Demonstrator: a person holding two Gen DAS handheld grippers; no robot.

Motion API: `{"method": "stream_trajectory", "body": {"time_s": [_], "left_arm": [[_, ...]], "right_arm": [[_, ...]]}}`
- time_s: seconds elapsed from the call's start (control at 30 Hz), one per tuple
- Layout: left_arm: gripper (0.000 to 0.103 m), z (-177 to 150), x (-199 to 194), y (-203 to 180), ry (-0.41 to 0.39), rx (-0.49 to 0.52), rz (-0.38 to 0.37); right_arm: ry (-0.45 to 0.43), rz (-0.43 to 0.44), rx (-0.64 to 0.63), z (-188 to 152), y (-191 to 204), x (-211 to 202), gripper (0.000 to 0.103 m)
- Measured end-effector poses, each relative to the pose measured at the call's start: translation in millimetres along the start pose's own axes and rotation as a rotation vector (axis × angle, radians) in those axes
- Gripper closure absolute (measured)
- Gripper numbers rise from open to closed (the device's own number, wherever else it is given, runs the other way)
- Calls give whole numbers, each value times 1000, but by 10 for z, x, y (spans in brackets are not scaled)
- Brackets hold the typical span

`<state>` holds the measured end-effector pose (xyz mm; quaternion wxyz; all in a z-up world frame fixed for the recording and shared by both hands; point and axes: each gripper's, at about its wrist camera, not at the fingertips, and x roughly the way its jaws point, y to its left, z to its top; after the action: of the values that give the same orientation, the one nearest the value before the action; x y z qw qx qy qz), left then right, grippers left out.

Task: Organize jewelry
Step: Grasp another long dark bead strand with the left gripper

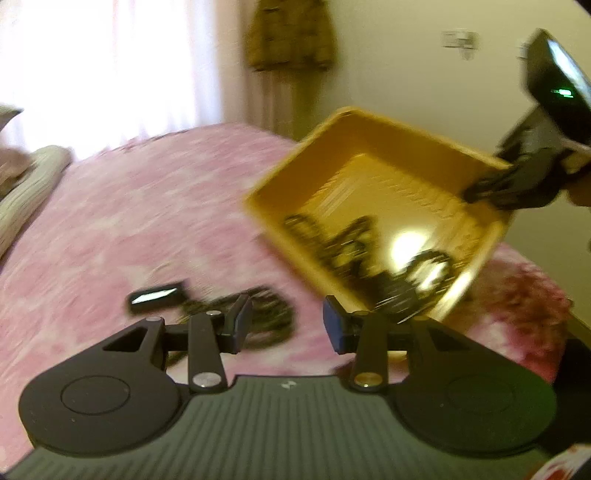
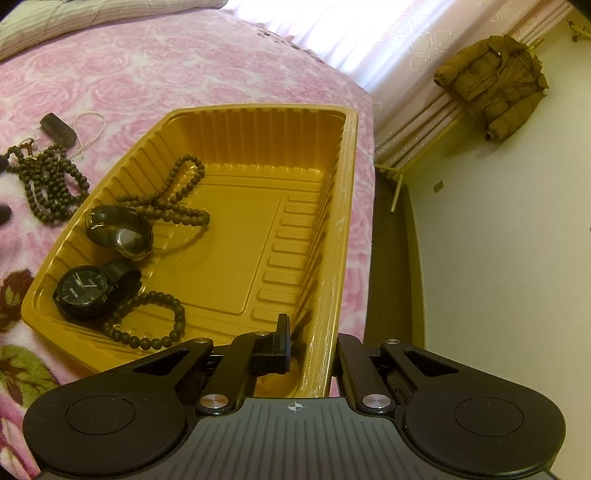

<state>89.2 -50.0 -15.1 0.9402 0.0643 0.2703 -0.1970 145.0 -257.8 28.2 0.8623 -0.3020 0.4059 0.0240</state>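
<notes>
Bright window (image 2: pixel 369 33) backlight; left view motion-blurred.

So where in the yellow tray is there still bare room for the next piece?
The yellow tray is bare across its middle and the side toward the right gripper. The opposite side is crowded: two watches and bead strands.

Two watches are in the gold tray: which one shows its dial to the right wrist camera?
The watch nearer the camera: its dark round dial faces up. The other watch, farther back beside the beads, lies tilted, dial unreadable.
</notes>
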Motion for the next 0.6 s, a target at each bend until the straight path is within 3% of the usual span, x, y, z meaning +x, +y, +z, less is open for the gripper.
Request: {"method": "stream_trajectory", "body": {"time_s": [0.17, 0.33, 0.6], "left_arm": [[65, -169, 22, 376, 41, -37, 121], [65, -254, 189, 600, 88, 34, 205], [73, -246, 442, 714, 119, 95, 185]], "right_arm": [[0, -1, 0, -6, -1, 2, 97], [0, 0, 0, -10, -3, 2, 97], [0, 1, 1, -14, -3, 5, 97]]}}
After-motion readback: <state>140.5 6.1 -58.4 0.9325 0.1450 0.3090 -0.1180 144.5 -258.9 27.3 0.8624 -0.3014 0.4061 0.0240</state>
